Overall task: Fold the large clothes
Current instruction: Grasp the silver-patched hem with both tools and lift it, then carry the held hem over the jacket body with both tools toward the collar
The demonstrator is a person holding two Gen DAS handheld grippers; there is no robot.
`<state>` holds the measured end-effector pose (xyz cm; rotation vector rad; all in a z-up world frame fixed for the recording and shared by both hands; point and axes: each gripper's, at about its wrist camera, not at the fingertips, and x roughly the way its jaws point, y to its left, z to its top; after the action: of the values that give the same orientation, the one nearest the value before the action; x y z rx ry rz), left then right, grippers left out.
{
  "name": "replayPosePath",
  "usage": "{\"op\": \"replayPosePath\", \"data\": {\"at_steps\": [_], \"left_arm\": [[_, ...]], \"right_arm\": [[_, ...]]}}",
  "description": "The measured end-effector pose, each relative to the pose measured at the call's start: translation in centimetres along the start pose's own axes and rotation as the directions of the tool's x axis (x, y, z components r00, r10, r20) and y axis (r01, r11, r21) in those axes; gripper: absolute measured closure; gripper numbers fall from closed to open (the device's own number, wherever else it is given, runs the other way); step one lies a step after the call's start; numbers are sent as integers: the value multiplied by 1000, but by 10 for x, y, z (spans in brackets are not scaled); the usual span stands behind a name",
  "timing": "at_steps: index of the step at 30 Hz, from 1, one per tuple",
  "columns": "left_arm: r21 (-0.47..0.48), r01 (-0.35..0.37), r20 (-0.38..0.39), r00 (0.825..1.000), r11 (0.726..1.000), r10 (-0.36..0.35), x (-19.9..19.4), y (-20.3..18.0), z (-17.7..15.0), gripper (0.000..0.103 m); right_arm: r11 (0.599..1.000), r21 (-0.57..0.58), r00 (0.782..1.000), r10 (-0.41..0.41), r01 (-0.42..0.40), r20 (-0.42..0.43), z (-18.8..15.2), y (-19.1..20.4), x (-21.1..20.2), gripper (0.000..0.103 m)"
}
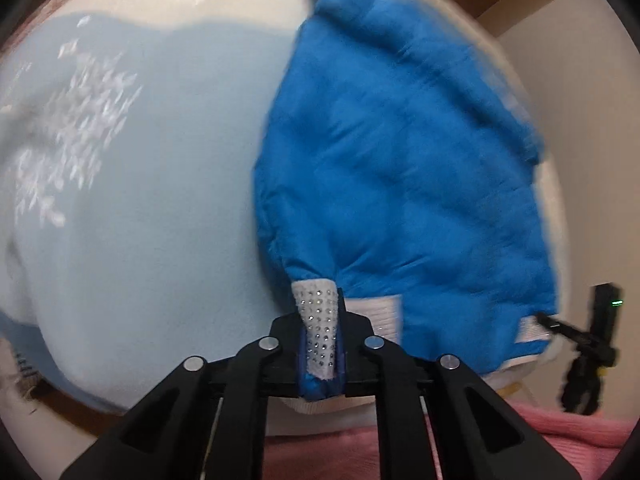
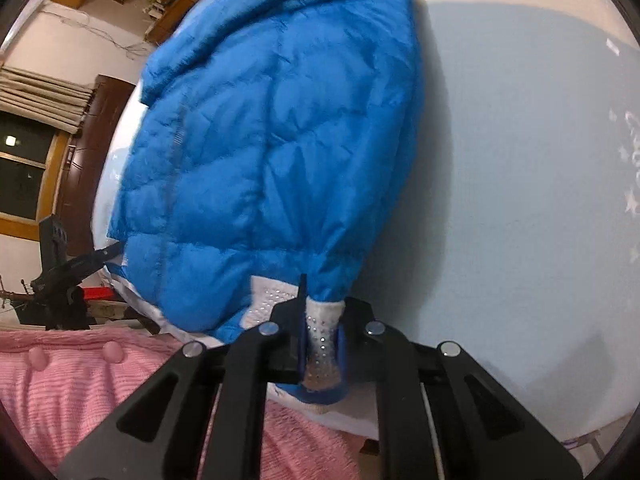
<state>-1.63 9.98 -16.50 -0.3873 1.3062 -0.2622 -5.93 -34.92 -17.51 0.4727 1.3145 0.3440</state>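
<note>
A bright blue quilted jacket (image 1: 400, 168) lies on a pale blue bed sheet (image 1: 168, 200). It has a white studded hem band (image 1: 320, 316). My left gripper (image 1: 320, 344) is shut on the hem band at the jacket's near left corner. The jacket also shows in the right wrist view (image 2: 260, 160). My right gripper (image 2: 322, 340) is shut on the white hem band (image 2: 324, 320) at the jacket's near right corner. Each gripper shows small in the other's view, the right one (image 1: 556, 324) and the left one (image 2: 100, 256), pinching the far hem corner.
The sheet (image 2: 520, 200) carries a white leaf print (image 1: 76, 132) at the left. A pink knitted garment (image 2: 80, 384) fills the near edge below the grippers. A dark window with curtains (image 2: 28, 152) and wooden furniture (image 2: 84, 176) stand beyond the bed.
</note>
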Motion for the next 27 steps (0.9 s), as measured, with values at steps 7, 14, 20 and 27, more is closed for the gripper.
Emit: {"op": "replayPosePath", "data": {"at_steps": [7,14,20,27], "left_arm": [[60,145,150,977,988,-152,-52,-34,70,93],[89,185,211,957,979,-200,-53,-50,142,93],[90,211,223,948,973,-226,-32,-57,196,93],[96,207,226,948,974,-224,0,-67,260,92]], "right_arm": [[993,-3,983,115,-116,144,44,18,-56,94],[979,39,963,190,-201,191,116,12,-76,94],[970,62,956,219,-235,197,179,7,-76,94],[965,94,958,226,-245,175,255,-5,-54,94]]}}
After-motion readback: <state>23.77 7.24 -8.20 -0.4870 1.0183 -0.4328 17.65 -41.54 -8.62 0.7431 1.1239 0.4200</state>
